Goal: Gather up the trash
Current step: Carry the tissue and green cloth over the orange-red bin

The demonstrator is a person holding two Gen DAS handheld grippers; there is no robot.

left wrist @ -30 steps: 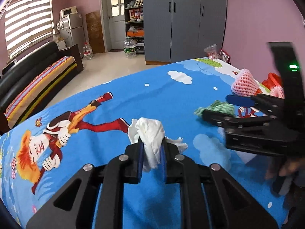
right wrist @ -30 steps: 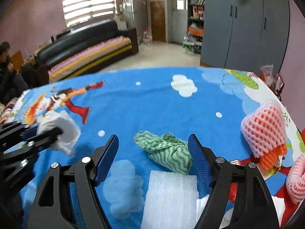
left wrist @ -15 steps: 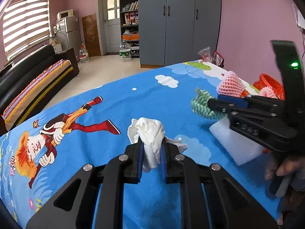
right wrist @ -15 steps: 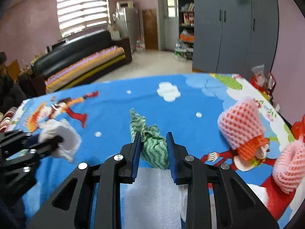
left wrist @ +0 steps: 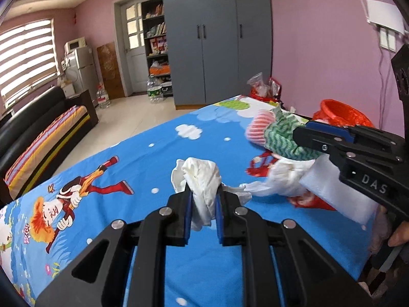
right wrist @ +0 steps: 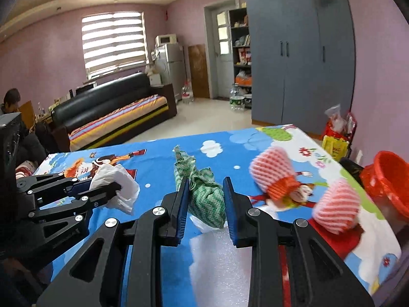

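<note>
Left gripper (left wrist: 202,213) pinches a crumpled white tissue (left wrist: 202,176), frame centre. Right gripper (right wrist: 205,211) clamps a green-striped cloth wad (right wrist: 207,199); white foam sheet (right wrist: 219,261) below, pink foam nets (right wrist: 271,172) right, red bin (right wrist: 389,179) at far right edge.

tissue (left wrist: 202,179): white | cloth (right wrist: 207,199): green-white zigzag | foam nets (right wrist: 271,174): pink, orange-edged | bin (right wrist: 388,179): red | sheet (left wrist: 143,158): blue cartoon print | foam slab (right wrist: 219,263): white

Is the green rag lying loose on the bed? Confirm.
No, the right tongs are shut on the green rag, holding it up off the blue bedsheet.
</note>
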